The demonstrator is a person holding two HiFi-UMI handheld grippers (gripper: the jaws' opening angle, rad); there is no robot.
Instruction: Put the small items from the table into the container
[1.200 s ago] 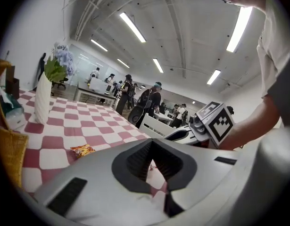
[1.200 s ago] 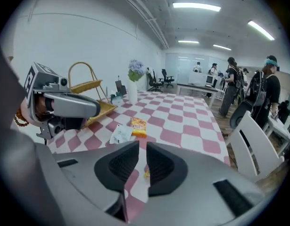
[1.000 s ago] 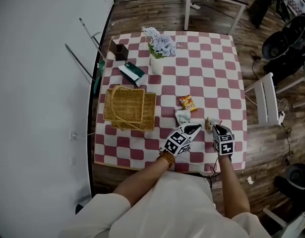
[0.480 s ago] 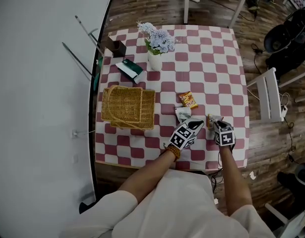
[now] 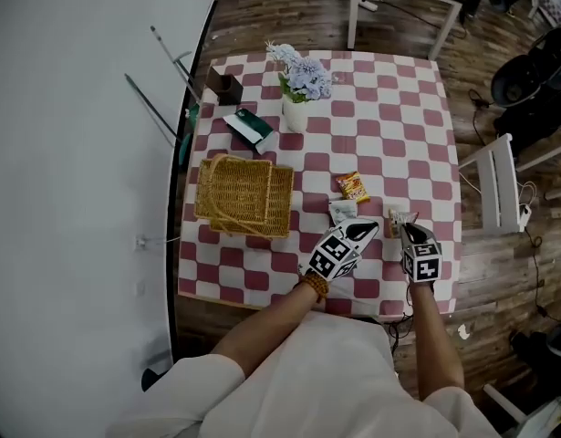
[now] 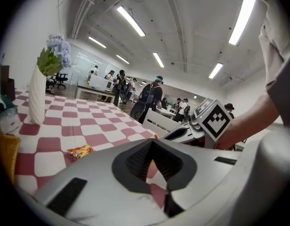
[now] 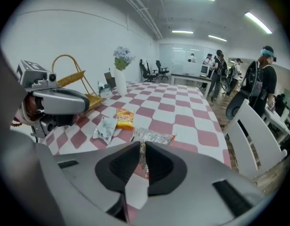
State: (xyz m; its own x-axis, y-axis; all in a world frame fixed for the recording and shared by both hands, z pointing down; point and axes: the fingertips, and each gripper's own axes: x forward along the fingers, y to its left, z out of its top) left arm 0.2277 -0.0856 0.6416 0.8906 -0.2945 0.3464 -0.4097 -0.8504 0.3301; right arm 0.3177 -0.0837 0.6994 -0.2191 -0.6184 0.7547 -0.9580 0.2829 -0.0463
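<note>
Three small packets lie near the front right of the checked table (image 5: 399, 108): an orange snack bag (image 5: 353, 187) (image 7: 125, 117) (image 6: 79, 151), a white packet (image 5: 341, 211) (image 7: 106, 127) and a silver packet (image 5: 396, 219) (image 7: 154, 138). My right gripper (image 5: 403, 229) (image 7: 142, 157) points down at the silver packet. Its jaws are closing and pinch the packet's raised near edge. Just left of it, my left gripper (image 5: 364, 229) (image 6: 154, 161) hovers over the white packet, shut with nothing in it. The wicker basket (image 5: 242, 195) stands at the left.
A white vase of pale blue flowers (image 5: 296, 108), a green and white packet (image 5: 251, 128) and a dark box (image 5: 223, 86) stand at the back left. A white chair (image 5: 494, 185) sits beside the table's right edge. The front edge runs just under my hands.
Both grippers stay in about the same spot by the packets near the front edge. The head camera has shifted slightly.
</note>
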